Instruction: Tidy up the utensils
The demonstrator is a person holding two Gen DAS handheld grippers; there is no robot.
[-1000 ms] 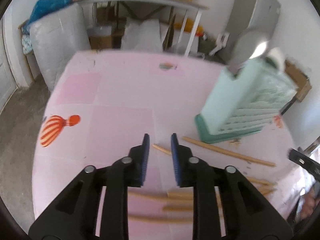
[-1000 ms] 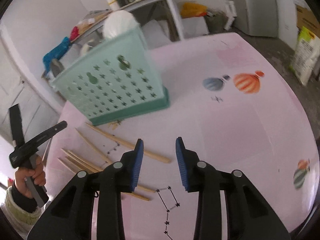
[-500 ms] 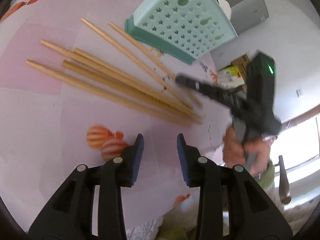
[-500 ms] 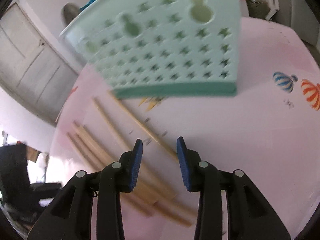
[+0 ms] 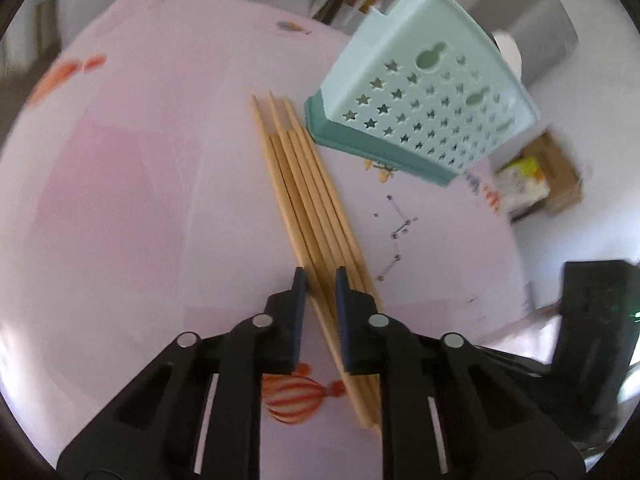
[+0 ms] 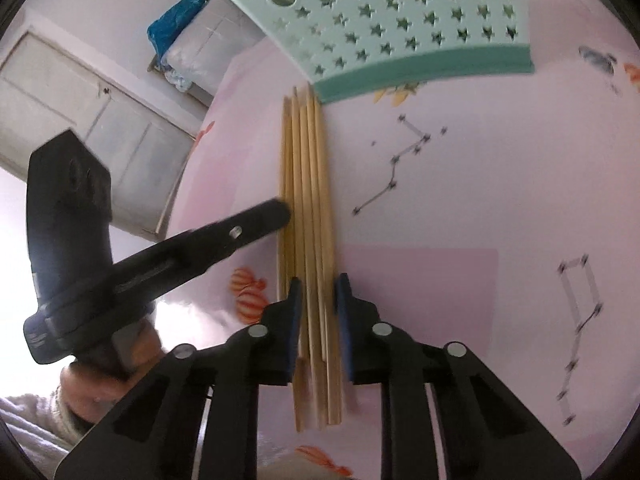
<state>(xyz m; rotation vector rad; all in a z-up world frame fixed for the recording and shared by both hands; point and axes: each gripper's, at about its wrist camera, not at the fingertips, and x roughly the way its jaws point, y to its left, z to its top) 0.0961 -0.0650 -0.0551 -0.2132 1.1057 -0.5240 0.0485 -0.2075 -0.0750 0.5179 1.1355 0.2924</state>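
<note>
1. The chopsticks (image 5: pixel 308 208) lie bunched side by side on the pink tablecloth (image 5: pixel 120 184), their thin tips just beside the base of the mint green utensil basket (image 5: pixel 424 104).
2. My left gripper (image 5: pixel 320 276) is closing, its blue pads astride part of the bundle near the thick ends; whether they press on the wood yet, I cannot tell.
3. My right gripper (image 6: pixel 318 286) is closing the same way over the same bundle (image 6: pixel 308 200), with several sticks between its pads.
4. The cloth shows striped balloons (image 5: pixel 298 398) and dotted star line drawings (image 6: pixel 400 160).
5. Beyond the table stand a white door (image 6: pixel 80 128) and a blue bundle on wrapped goods (image 6: pixel 178 16).
6. My left gripper's body (image 6: pixel 132 268) crosses the right view, hiding part of the sticks; my hand (image 6: pixel 108 376) under it is blurred.
7. I can read no writing anywhere.
</note>
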